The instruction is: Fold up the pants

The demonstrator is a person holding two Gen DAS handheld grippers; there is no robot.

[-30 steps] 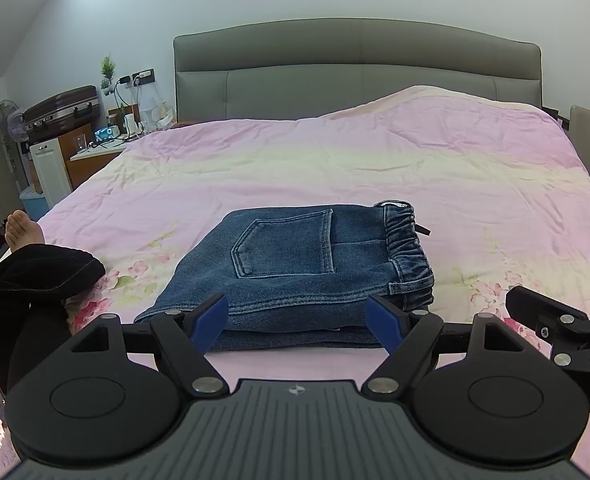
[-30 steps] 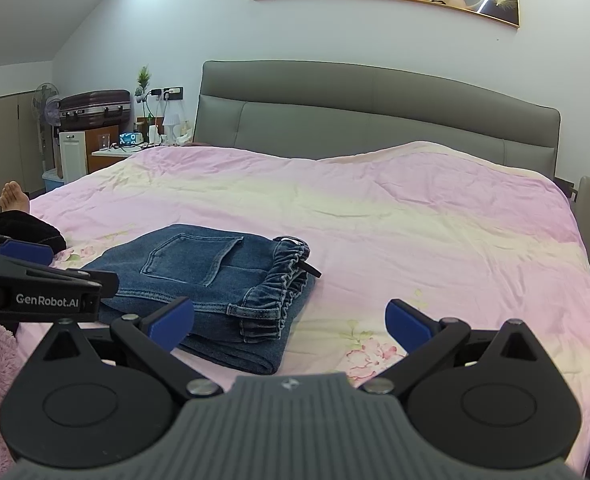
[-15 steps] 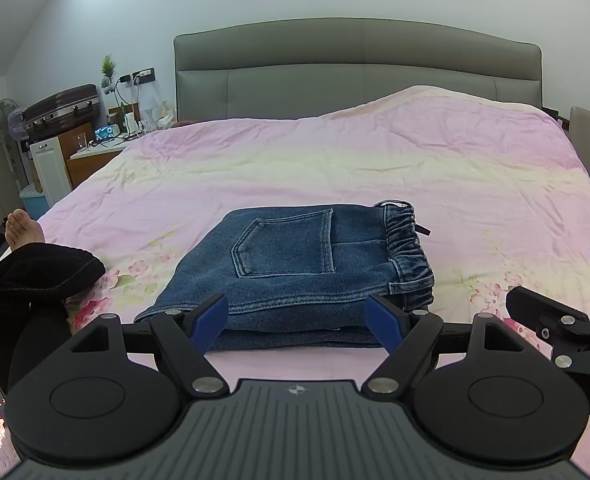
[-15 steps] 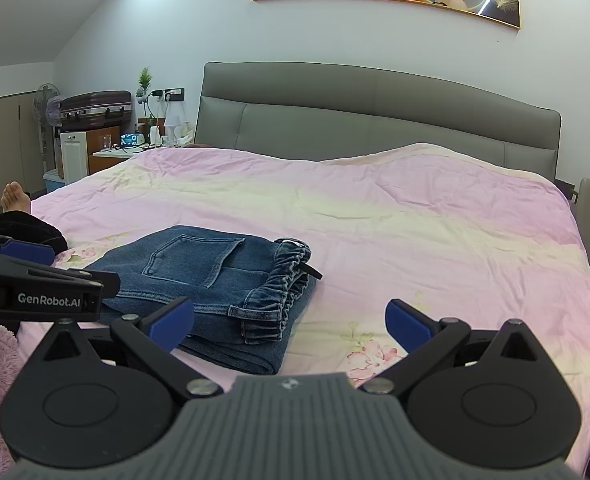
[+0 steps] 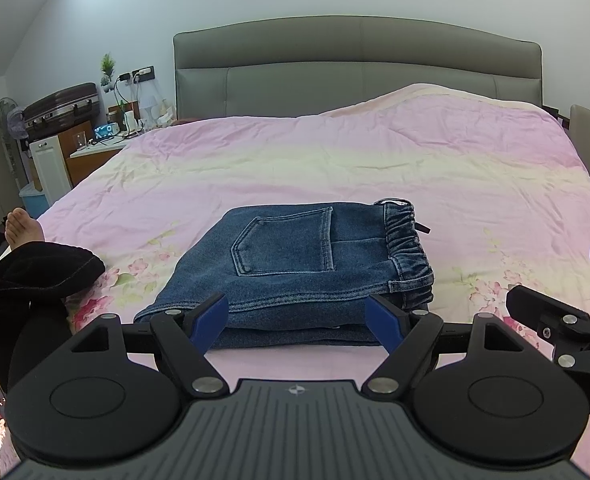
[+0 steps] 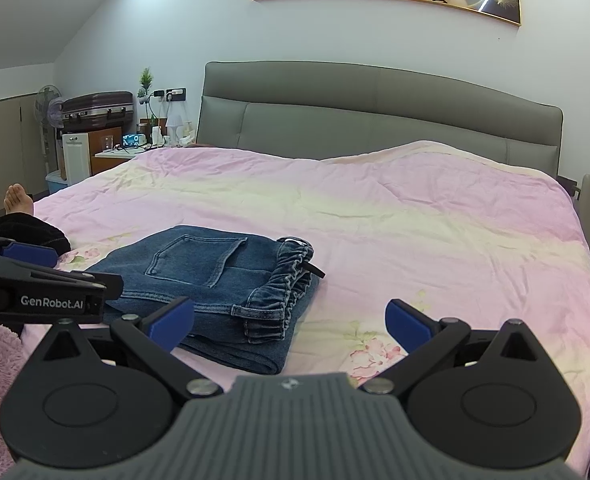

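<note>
Folded pants (image 5: 295,268) lie just ahead of left gripper (image 5: 297,316); right gripper (image 6: 291,320) offset rightward. Both spread wide, nothing held.

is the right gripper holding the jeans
No, the right gripper is open with nothing between its fingers, and the folded jeans lie free on the pink bedspread.

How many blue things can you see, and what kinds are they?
Folded blue jeans: 1
Blue fingertips on the left gripper: 2
Blue fingertips on the right gripper: 2
Blue bin on the floor by the bed: 1
Total: 6
</note>
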